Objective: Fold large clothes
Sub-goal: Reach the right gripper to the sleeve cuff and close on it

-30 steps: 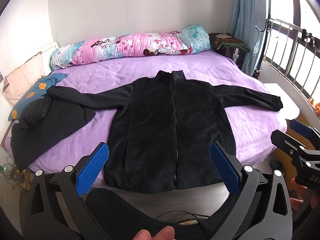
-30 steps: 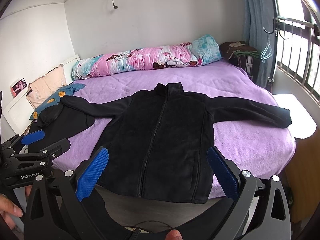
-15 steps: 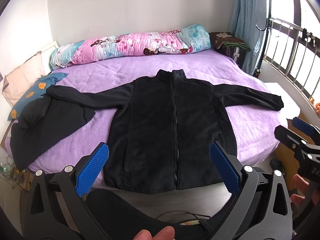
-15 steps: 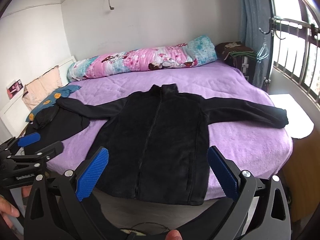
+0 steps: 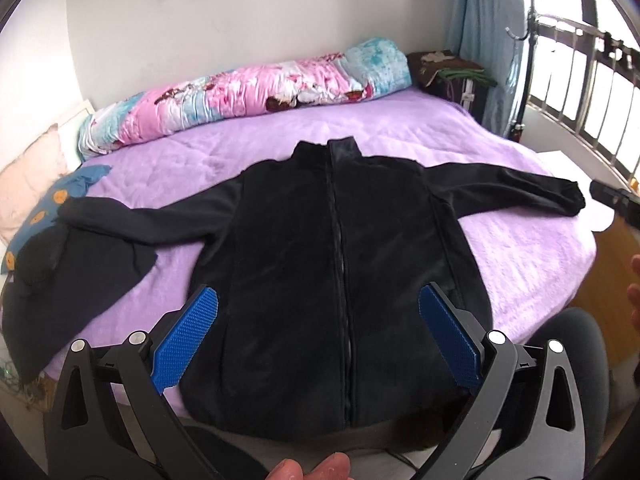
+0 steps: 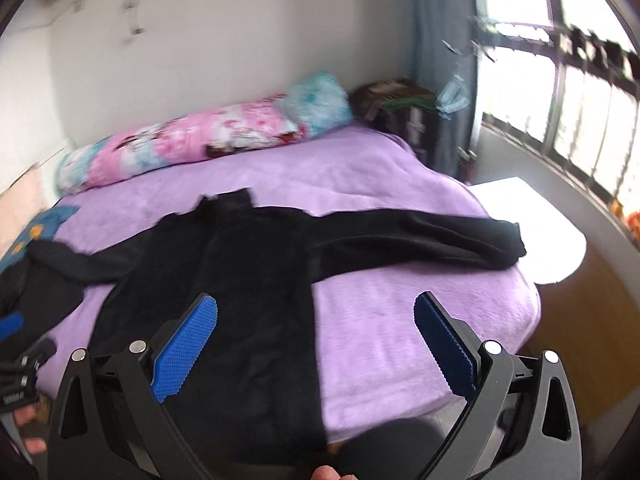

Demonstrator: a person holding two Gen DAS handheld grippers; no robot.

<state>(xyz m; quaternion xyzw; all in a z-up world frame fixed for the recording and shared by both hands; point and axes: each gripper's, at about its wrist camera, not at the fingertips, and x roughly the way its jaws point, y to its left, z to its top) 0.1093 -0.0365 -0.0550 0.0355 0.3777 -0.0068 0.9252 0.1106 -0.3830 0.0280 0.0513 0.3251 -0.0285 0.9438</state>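
The black jacket (image 5: 340, 264) lies flat on the bed (image 5: 400, 132), zipped, sleeves spread for folding. My left claw (image 5: 318, 332) and right claw (image 6: 316, 336) hover wide open, empty.

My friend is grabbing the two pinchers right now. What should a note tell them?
Left gripper: open, holding nothing, above the jacket's hem.
Right gripper: open, holding nothing, above the jacket's right edge.
Black zip jacket: flat on the purple bed, front up, zipped, both sleeves spread out.
Another dark garment lies at the bed's left edge.
Done: jacket laid out. Left: every fold, sleeves first is my guess.
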